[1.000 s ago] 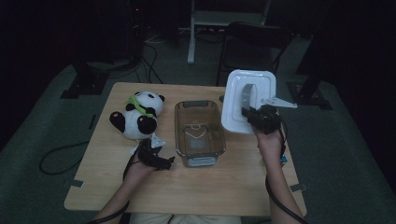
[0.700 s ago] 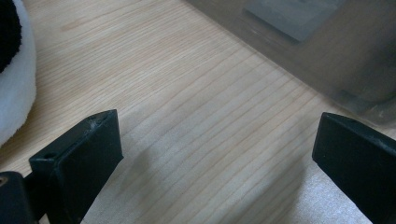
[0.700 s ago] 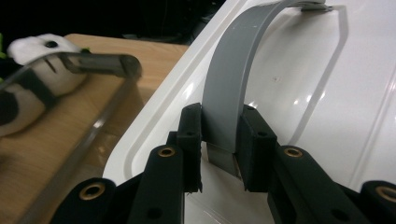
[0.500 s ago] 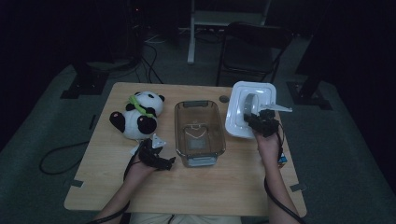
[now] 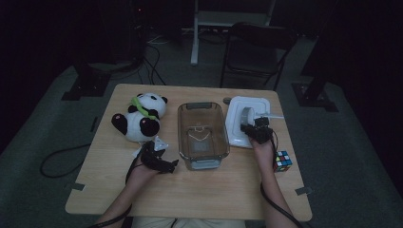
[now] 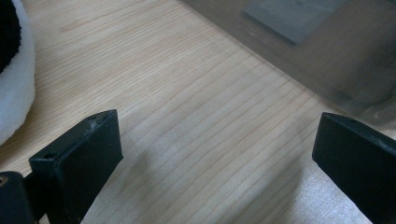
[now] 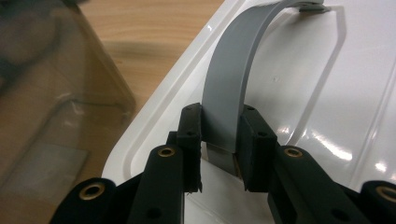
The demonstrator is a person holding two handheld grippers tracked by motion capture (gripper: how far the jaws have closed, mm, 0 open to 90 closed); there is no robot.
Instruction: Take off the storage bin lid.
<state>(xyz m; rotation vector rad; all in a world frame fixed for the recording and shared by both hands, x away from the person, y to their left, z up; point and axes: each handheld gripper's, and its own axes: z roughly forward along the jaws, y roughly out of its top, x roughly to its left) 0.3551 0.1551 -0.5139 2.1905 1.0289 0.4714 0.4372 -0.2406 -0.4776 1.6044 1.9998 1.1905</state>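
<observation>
We see the table (image 5: 114,190) carrying, from its far left corner toward the right edge, a panda toy (image 5: 139,117), a clear glass dish (image 5: 202,135) at centre and a white lid (image 5: 237,135) lying flat just beside it. We judge the lid light, rigid and slick, best taken by its arched grey handle (image 7: 233,88). The right gripper (image 7: 220,144) is clenched on that handle, forearm reaching in from the near edge. The left gripper (image 6: 215,154) rests spread and empty beside the dish. A puzzle cube (image 5: 282,161) sits at the right edge.
</observation>
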